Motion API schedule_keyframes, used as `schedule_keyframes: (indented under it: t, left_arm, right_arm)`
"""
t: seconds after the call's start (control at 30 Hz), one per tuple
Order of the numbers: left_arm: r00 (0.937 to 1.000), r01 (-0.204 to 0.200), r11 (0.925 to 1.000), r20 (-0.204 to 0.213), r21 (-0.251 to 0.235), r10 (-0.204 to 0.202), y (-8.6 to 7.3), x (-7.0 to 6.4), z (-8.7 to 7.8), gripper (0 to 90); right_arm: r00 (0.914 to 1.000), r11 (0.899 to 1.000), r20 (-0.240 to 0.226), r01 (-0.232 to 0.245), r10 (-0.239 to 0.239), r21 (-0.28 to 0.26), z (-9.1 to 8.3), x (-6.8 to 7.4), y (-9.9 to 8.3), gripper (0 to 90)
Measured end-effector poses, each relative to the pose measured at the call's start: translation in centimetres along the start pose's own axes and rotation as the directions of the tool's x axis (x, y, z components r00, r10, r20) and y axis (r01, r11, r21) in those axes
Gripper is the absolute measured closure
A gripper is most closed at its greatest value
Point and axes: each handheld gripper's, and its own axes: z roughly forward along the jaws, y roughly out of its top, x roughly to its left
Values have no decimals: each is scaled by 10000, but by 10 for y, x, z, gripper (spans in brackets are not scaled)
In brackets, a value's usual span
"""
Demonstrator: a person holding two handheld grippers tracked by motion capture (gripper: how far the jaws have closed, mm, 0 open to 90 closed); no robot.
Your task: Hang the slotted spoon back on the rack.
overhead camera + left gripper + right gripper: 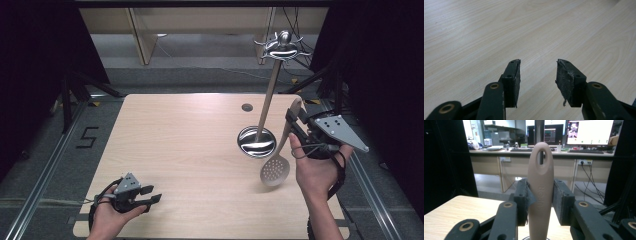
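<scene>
A: Pale wood table (190,150). Item one, near edge?
B: Left gripper (151,195), low over the near left corner, jaws parted, nothing between them.
A: Item two?
B: Right gripper (294,120), clenched on a beige slotted spoon (280,157) near its handle end. Long axis steep; perforated bowl hangs down and nearer, over the table; eyelet end points up and away.
A: Beyond?
B: Steel utensil stand (257,141), round base just beside the spoon, pole leaning, hooks on top.
</scene>
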Motion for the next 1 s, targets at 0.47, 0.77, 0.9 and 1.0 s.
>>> schedule_keyframes:
  t: [0.47, 0.77, 0.9, 1.0]
  left_arm:
    - [10000, -35, 10000, 2, 11, 35, 0, 0, 0, 534]
    - [10000, -46, 10000, 3, 7, 46, 0, 0, 0, 534]
    - [10000, -56, 10000, 8, 9, 56, 0, 0, 0, 535]
    - [10000, -89, 10000, 14, 2, 89, 0, 0, 0, 534]
  right_arm:
    - [9999, 9996, 126, 95, -92, -281, 4, 4, 7, 682]
    - [9996, 9987, 194, 194, -185, -462, 5, 5, 10, 682]
    - [9996, 9985, 195, 224, -215, -490, 6, 5, 11, 682]
    - [9997, 9984, 189, 185, -175, -528, 6, 6, 12, 682]
